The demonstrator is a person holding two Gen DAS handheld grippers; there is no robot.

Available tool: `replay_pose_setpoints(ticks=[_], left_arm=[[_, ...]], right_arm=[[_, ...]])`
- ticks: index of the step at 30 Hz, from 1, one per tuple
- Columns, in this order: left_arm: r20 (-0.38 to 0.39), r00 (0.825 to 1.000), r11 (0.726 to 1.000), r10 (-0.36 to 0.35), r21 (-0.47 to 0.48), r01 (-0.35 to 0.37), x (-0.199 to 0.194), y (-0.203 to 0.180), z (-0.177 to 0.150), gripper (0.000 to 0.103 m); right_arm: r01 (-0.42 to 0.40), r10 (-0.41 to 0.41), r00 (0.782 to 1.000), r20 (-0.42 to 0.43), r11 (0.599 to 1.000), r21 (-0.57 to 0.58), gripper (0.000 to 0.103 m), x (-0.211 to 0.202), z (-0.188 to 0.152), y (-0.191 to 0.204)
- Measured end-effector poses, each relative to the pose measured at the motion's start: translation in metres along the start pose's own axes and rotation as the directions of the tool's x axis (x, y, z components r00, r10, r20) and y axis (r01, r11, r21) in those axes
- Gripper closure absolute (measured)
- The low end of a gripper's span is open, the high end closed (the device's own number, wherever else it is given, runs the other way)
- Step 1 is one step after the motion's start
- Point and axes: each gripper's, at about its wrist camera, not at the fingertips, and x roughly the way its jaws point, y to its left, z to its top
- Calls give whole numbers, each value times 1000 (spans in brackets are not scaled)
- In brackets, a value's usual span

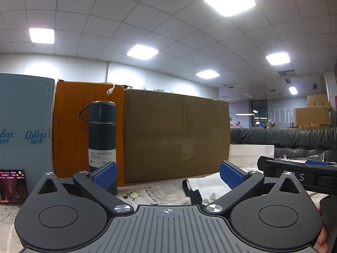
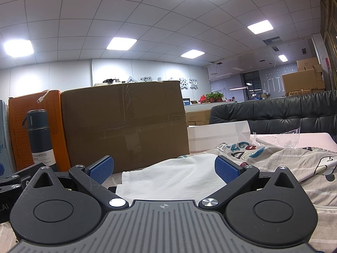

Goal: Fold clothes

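A white garment point(image 2: 168, 177) lies flat on a patterned cloth point(image 2: 294, 164), with a dark piece under its near left edge. My right gripper point(image 2: 164, 168) is open, low over the white garment, holding nothing. My left gripper point(image 1: 168, 175) is open and empty; the white garment point(image 1: 208, 187) lies to its right, partly behind its right finger. The right gripper's body point(image 1: 294, 172) shows at the right of the left wrist view.
A big brown carton point(image 2: 126, 124), an orange box point(image 1: 69, 130), a blue box point(image 1: 23, 122) and a dark vacuum bottle point(image 1: 102, 139) stand close ahead. A phone point(image 1: 12, 186) leans at the left. A white box point(image 2: 219, 137), clear plastic wrap point(image 2: 280, 139) and a black sofa point(image 2: 284, 113) lie to the right.
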Motion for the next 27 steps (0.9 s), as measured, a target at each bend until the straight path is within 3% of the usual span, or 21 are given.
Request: replay_pose_setpoints(ticks=[27], left_arm=[[0, 1000, 1000, 1, -1, -1, -1, 0, 0, 0]], right_arm=[[0, 0, 1000, -3, 1000, 0, 0, -3, 0, -2]])
